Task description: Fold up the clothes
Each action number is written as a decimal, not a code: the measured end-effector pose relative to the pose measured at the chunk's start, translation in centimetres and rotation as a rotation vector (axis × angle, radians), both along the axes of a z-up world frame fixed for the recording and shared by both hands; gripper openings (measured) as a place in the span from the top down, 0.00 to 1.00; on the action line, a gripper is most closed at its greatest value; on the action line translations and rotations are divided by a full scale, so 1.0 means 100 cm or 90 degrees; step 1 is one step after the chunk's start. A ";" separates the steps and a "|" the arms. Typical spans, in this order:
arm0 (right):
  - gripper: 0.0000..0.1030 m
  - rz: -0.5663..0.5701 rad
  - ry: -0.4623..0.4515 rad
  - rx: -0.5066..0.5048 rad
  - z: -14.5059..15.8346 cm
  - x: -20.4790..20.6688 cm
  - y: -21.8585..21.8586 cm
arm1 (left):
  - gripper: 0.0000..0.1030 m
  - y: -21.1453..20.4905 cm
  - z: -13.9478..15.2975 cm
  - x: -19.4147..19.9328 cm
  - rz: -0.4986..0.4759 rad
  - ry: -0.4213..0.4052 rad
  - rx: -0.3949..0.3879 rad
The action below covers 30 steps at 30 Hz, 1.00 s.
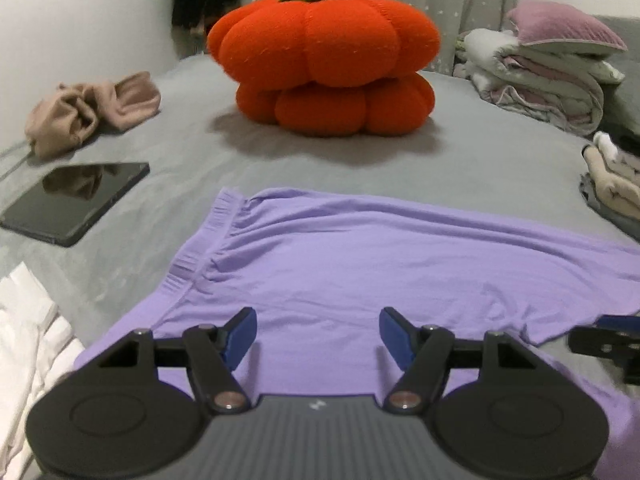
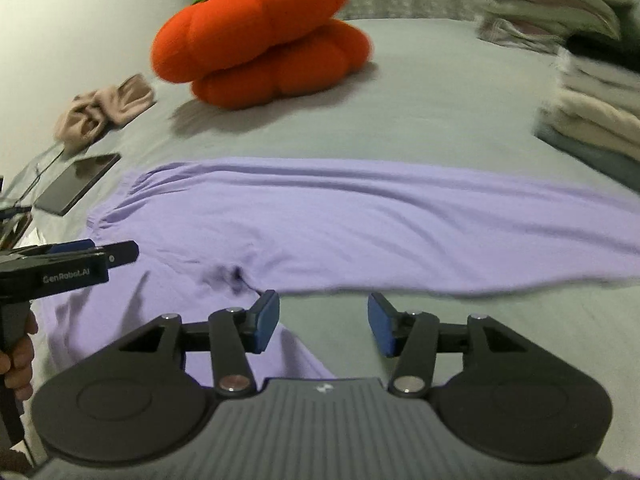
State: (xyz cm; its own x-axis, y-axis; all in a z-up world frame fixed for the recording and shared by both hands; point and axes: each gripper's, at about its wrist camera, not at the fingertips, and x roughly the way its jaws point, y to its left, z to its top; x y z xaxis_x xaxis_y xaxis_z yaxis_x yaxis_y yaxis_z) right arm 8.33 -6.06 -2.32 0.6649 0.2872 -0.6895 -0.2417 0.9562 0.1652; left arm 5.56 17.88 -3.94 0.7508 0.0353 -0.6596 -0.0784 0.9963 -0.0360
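Lilac trousers (image 1: 360, 264) lie spread flat on the grey bed (image 1: 460, 152), waistband toward the black tablet (image 1: 76, 200). Both grippers hang above the near edge with nothing between the jaws — the left gripper (image 1: 318, 334) spread over cloth, the right gripper (image 2: 323, 322) parted over bare sheet beside the crotch seam.

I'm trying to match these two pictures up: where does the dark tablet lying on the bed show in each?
Left wrist view: the tablet lies at the left edge, mid-height, on the grey bed, just below the crumpled beige garment.
Right wrist view: the tablet is smaller, far left, above the left gripper.
Shared landmark: the orange pumpkin cushion, up and right of it.
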 end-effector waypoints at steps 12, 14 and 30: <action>0.36 0.119 -0.057 -0.093 -0.001 0.057 0.074 | 0.50 0.039 -0.007 0.015 0.008 0.028 -0.090; 0.35 0.137 -0.062 -0.107 -0.001 0.069 0.086 | 0.50 0.046 -0.008 0.016 0.015 0.032 -0.102; 0.33 0.182 -0.031 -0.154 -0.014 0.143 0.123 | 0.73 0.089 -0.018 0.025 0.058 0.035 -0.182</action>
